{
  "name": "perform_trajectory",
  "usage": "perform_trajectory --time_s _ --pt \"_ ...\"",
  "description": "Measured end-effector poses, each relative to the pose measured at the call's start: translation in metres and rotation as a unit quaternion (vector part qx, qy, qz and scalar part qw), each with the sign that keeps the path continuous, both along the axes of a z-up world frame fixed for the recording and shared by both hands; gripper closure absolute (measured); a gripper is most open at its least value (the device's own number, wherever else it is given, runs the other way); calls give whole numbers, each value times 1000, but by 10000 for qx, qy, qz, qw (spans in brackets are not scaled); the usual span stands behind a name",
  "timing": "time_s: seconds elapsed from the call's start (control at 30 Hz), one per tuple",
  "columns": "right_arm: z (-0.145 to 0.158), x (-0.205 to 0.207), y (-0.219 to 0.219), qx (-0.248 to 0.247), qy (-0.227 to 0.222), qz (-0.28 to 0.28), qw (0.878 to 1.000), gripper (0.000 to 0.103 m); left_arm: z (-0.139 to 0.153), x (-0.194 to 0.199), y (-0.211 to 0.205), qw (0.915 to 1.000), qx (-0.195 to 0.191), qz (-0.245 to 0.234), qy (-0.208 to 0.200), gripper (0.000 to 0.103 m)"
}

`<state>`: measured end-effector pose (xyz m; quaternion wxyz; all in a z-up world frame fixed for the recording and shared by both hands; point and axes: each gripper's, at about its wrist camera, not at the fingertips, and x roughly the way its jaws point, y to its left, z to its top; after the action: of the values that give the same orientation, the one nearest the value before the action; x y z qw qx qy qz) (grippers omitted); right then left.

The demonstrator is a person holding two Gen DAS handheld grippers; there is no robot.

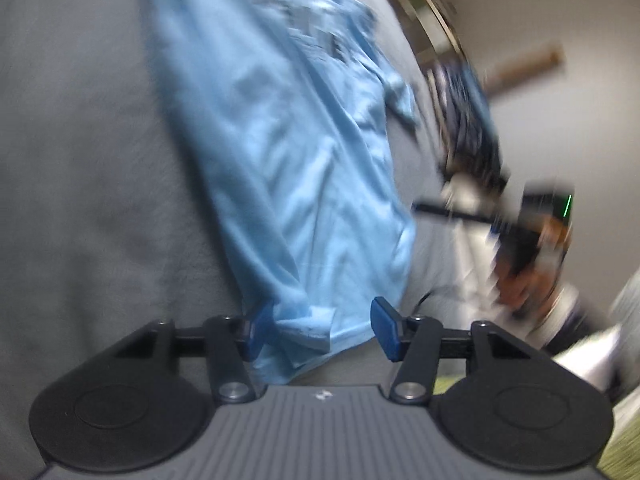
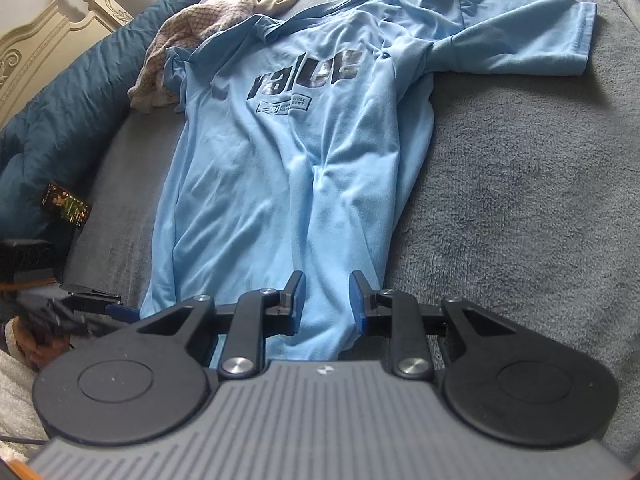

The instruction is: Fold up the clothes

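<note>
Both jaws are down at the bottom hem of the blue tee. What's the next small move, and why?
Probably close the left gripper on the hem corner bunched between its jaws. The light blue T-shirt lies face up and spread on the grey blanket, and the left jaws stand open around the fabric. The right gripper straddles the hem with a gap. With both corners pinched, the hem could lift toward the collar.

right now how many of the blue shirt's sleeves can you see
2: one sleeve spread flat at upper right on the grey blanket; the other sleeve bunched at upper left beside the beige knit, partly hidden.
</note>
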<state>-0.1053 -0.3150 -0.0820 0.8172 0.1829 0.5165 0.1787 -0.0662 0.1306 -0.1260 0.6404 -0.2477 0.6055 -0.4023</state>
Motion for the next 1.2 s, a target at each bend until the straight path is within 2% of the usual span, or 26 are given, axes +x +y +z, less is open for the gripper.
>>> perform_trajectory --time_s 0.03,0.1,0.13,0.2,0.3,0.37,0.5,0.63,0.7,0.83,0.93,1.03,1.1,1.2 --pt "-1 0 0 2 6 -4 10000 80 -5 2 5 9995 -97 186 223 51" --pt "-3 1 0 26 26 -14 10000 80 -13 5 8 9986 35 370 389 64" --pt "-4 1 0 37 37 -18 10000 80 -14 4 5 9987 165 314 374 75" --pt "-5 1 2 55 65 -6 10000 80 -18 3 -2 9984 396 198 352 78" --pt "-7 0 5 45 65 51 10000 79 -18 -1 -15 9985 487 6 269 84" --pt "-7 0 7 16 66 74 10000 79 -12 -3 -17 9979 637 25 77 96" --pt "-5 -1 6 -60 31 101 9999 79 12 -4 7 9955 821 350 -323 98" --pt "-6 0 2 -63 22 51 10000 79 40 -15 59 9883 1149 770 -636 99" --pt "-9 1 1 -30 78 17 10000 79 39 -23 81 9826 1499 960 -529 99" --pt "-15 3 3 -39 144 22 9999 79 15 -35 102 9728 1960 1230 -111 99" --pt "-15 6 4 -42 132 27 9999 79 -1 -39 100 9709 2060 1222 7 99" --pt "-13 6 1 -48 92 -46 9999 78 -7 -39 86 9683 2316 901 -257 99" --pt "-13 5 -5 -63 98 -202 9997 74 -7 -38 78 9656 2474 664 -438 98" --pt "-15 4 -17 -39 188 -501 9986 68 -1 -37 71 9590 2726 259 -730 92"
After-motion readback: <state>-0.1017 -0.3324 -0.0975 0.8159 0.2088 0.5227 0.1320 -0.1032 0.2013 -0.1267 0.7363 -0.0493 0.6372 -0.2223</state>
